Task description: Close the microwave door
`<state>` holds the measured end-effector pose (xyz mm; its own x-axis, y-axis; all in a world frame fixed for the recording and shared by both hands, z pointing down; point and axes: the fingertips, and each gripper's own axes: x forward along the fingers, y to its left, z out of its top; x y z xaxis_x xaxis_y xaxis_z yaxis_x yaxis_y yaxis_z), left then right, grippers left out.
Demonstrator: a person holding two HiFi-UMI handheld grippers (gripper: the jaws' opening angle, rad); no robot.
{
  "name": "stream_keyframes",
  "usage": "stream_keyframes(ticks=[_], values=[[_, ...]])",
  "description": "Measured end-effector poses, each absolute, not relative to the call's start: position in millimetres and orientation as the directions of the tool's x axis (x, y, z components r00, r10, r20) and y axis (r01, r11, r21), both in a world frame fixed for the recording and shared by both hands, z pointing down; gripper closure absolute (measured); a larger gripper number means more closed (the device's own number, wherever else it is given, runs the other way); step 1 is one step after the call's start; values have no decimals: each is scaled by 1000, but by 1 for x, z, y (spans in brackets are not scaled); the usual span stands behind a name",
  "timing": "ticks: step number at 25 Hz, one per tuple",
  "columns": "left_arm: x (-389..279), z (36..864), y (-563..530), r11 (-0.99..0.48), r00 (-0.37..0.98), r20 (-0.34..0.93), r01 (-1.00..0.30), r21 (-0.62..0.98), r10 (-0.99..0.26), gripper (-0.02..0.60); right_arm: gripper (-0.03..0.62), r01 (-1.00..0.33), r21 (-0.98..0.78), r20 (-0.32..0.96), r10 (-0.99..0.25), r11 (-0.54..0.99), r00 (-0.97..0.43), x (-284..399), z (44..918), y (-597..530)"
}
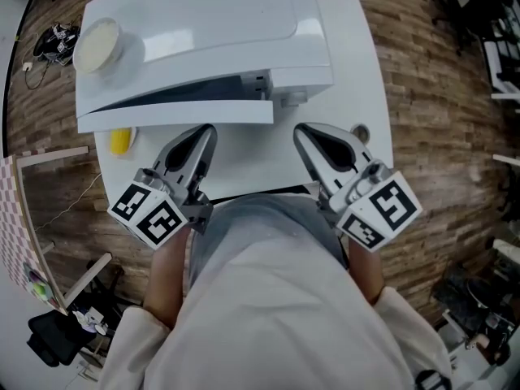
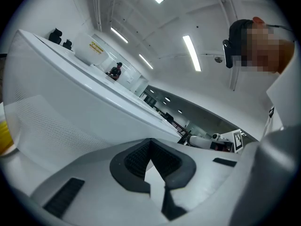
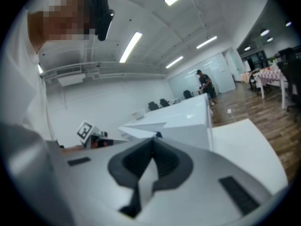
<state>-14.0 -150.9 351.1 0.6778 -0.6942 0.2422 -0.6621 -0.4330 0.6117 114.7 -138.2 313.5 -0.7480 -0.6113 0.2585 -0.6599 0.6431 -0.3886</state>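
Closest to us is our own pale shirt (image 1: 276, 299), filling the lower part of the head view, with both grippers held up just in front of it.

Beyond them a white microwave (image 1: 203, 23) stands on the white bench (image 1: 357, 71), which sits on a wood-plank floor (image 1: 422, 96). The microwave door (image 1: 179, 116) is ajar. Its long axis runs left to right across us, and the dark gap behind it widens toward the right. We therefore judge the hinge to be on the left and the free edge on the right.

The door lies straight ahead of both grippers, just past their tips. The left gripper (image 1: 203, 136) points at the door's face and the right gripper (image 1: 307, 136) sits near the free edge. We judge the right better placed to push the door shut, away from us.

In each gripper view the dark ribbed fingers (image 2: 136, 159) (image 3: 164, 161) meet at their tips with nothing between them, so both sets are closed and empty.

Nothing we can see stands between the fingertips and the door. We cannot see into the cavity behind it.

A cream round dish (image 1: 97, 45) rests on the microwave's top at the left. A small yellow object (image 1: 120, 140) lies on the bench below the hinge end, left of the left gripper, clear of an inward swing.
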Motion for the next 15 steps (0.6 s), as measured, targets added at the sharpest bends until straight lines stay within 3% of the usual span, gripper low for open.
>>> stream_keyframes(ticks=[15], values=[[-15,352,-172,-414,673,250,-661,625,-696,566,572,-652,-426,247,-612,627,-751,126,312,-147]])
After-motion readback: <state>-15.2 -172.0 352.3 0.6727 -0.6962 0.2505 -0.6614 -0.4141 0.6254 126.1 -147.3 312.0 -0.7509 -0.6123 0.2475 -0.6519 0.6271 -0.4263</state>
